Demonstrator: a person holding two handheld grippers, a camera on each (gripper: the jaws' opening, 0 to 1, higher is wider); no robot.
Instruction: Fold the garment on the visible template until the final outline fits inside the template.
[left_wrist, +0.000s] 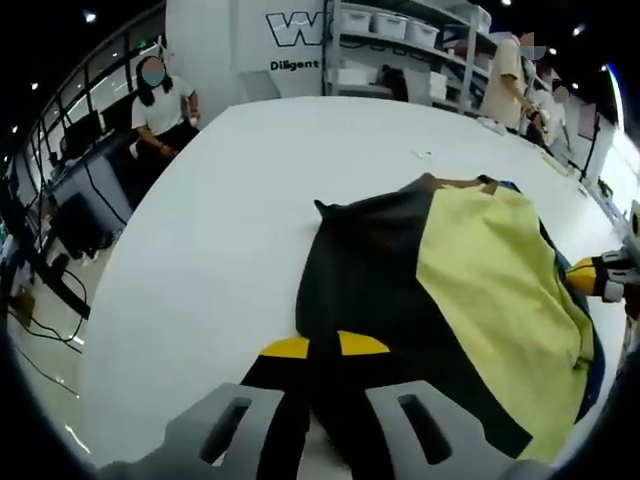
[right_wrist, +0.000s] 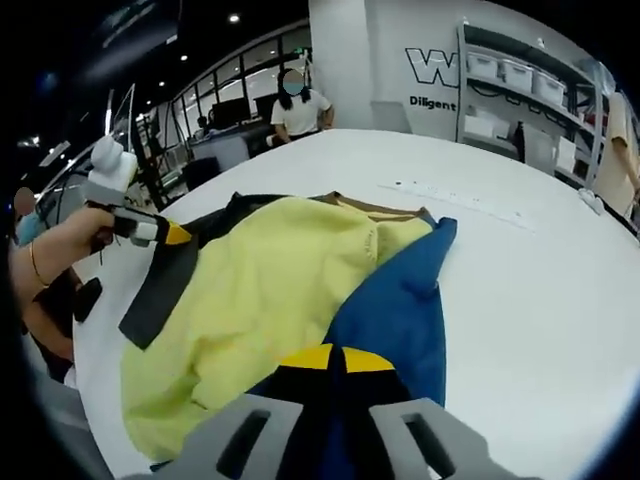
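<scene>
the garment (left_wrist: 440, 300) lies spread on a white table (left_wrist: 220, 230), a piece in three colours: black, pale yellow and blue, with a brown collar edge (left_wrist: 455, 182) at its far end. in the left gripper view the black part fills the near side and the yellow panel (left_wrist: 500, 290) lies across it toward the right, with a thin strip of blue just showing along the right edge. the left gripper (left_wrist: 323, 348) has its yellow-tipped jaws pressed together on the near black hem, the cloth pinched between them. at the right edge of that view the right gripper (left_wrist: 600, 275) comes in, its yellow tip touching the garment's side. in the right gripper view the yellow panel (right_wrist: 260, 300) lies in the middle, the blue part (right_wrist: 400, 310) runs from the near side up to the collar, and a black sleeve (right_wrist: 165, 285) hangs out to the left. the right gripper (right_wrist: 335, 358) has its jaws closed on the near blue edge, cloth gathered between the tips. on the left of that view the left gripper (right_wrist: 150, 232) shows, held in a hand (right_wrist: 60, 245) and nipping the black edge. a person in a white shirt (right_wrist: 297, 110) stands beyond the far end of the table, and shelves with bins (right_wrist: 520, 85) stand against the back wall.
</scene>
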